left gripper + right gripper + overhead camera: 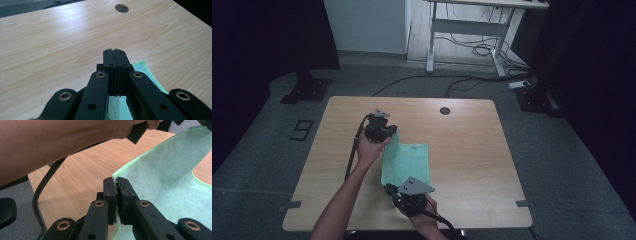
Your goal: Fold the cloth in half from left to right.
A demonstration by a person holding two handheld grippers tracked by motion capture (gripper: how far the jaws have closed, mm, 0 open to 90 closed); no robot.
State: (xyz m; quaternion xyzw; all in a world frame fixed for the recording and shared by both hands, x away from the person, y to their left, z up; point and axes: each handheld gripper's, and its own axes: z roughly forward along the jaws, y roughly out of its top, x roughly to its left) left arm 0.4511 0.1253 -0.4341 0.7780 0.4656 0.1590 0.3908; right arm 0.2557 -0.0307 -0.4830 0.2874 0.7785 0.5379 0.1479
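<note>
High view: both tools (388, 134) (393, 192) clamp the green cloth (408, 162) (lifted edge).

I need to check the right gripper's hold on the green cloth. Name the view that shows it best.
The right gripper view: the right gripper shuts on the green cloth at its edge, close up. The high view shows the cloth whole, the grip small. The left gripper view shows a bit of cloth under the left gripper.
</note>
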